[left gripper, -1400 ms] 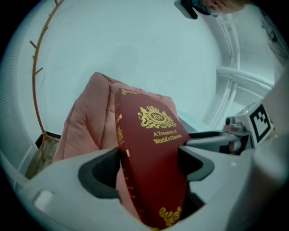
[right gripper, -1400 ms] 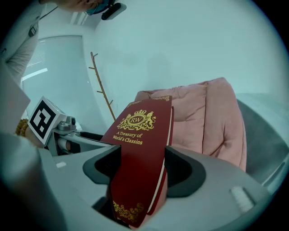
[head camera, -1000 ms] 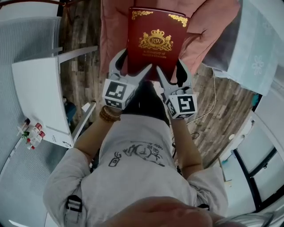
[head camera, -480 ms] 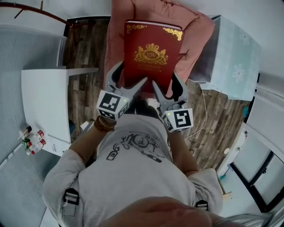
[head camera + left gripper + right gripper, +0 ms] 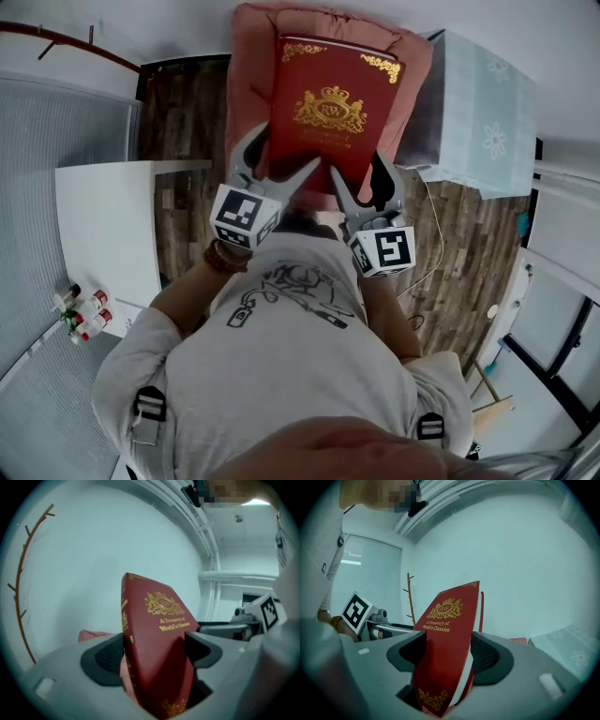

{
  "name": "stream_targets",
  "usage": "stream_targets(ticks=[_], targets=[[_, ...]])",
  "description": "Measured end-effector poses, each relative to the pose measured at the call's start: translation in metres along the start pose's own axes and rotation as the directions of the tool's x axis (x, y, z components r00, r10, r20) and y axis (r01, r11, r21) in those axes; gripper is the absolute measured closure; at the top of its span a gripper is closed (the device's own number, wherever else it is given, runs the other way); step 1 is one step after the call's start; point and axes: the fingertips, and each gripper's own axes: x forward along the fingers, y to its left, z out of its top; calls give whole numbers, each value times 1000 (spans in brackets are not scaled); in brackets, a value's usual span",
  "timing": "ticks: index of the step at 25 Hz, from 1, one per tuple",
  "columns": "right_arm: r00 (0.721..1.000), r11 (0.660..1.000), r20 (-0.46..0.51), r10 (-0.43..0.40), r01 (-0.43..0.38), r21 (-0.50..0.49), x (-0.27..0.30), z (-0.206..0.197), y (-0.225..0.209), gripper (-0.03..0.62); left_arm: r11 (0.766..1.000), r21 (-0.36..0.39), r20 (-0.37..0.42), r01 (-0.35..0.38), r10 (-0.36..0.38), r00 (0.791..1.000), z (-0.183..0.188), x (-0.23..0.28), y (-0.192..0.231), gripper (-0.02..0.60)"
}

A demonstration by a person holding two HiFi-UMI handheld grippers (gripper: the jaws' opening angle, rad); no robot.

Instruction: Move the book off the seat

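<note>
Both forearms reach forward from the torso, elbows bent, grippers side by side and pointing roughly level. Left gripper (image 5: 281, 161) has its jaws spread wide and clamped on the spine-side near corner of the thick red hardcover book with a gold crest (image 5: 333, 103). Right gripper (image 5: 359, 173) has the same grip on the page-edge corner. The book is held between the two, front cover up, over the pink cushioned seat (image 5: 251, 66). Gold corner ornaments, title "A Treasury of World's Classics", white page block visible on the right side.
</note>
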Motion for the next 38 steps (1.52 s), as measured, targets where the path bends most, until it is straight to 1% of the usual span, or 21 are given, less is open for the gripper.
stream_targets(ticks=[3, 6, 8, 10, 12, 15, 17, 18, 20, 22, 24, 25, 27, 29, 32, 34, 36, 38], targets=[[998, 998, 3, -59, 59, 10, -3, -2, 3, 301, 999, 3, -4, 52, -52, 999, 1, 2, 0, 184], [991, 991, 12, -130, 130, 10, -14, -4, 4, 301, 992, 11, -12, 125, -125, 992, -1, 5, -8, 184], [983, 983, 16, -184, 183, 24, -32, -1, -16, 301, 984, 22, -28, 178, -178, 984, 3, 24, -30, 184], [973, 972, 19, -231, 230, 44, -57, 7, -46, 301, 974, 33, -44, 224, -222, 974, 13, 49, -63, 184], [957, 956, 24, -289, 287, 65, -89, 15, -66, 303, 960, 42, -61, 278, -275, 959, 22, 64, -99, 184], [920, 918, 38, -391, 386, 91, -149, 30, -70, 303, 926, 60, -85, 374, -368, 926, 35, 60, -159, 183], [894, 892, 45, -445, 439, 104, -195, 41, -68, 303, 900, 69, -95, 431, -424, 901, 44, 50, -204, 183], [880, 878, 45, -472, 465, 111, -211, 40, -70, 303, 885, 71, -98, 459, -452, 887, 42, 49, -220, 183], [849, 845, 42, -528, 519, 126, -222, 23, -77, 306, 856, 65, -103, 513, -505, 857, 24, 59, -233, 184], [817, 813, 32, -575, 567, 128, -214, 0, -85, 306, 826, 53, -112, 561, -553, 826, 1, 77, -227, 184], [790, 785, 18, -613, 607, 125, -208, -16, -90, 306, 797, 48, -124, 603, -594, 795, -13, 90, -223, 184], [775, 770, 14, -632, 625, 128, -213, -20, -92, 306, 781, 49, -132, 622, -612, 780, -17, 92, -229, 184], [744, 737, 12, -668, 660, 147, -246, -26, -95, 306, 752, 54, -151, 657, -645, 749, -25, 89, -263, 184], [715, 707, 19, -699, 687, 170, -295, -30, -102, 306, 726, 66, -168, 685, -668, 725, -32, 84, -313, 186], [691, 683, 20, -722, 708, 177, -348, -38, -111, 306, 701, 78, -185, 709, -689, 701, -40, 81, -367, 186], [679, 671, 21, -734, 720, 179, -364, -43, -117, 306, 690, 78, -192, 719, -698, 690, -46, 84, -384, 186], [668, 660, 20, -744, 730, 177, -372, -56, -124, 307, 681, 72, -196, 728, -706, 680, -60, 90, -394, 187], [657, 650, 24, -753, 738, 179, -394, -59, -130, 307, 672, 75, -201, 737, -714, 671, -66, 90, -417, 187]])
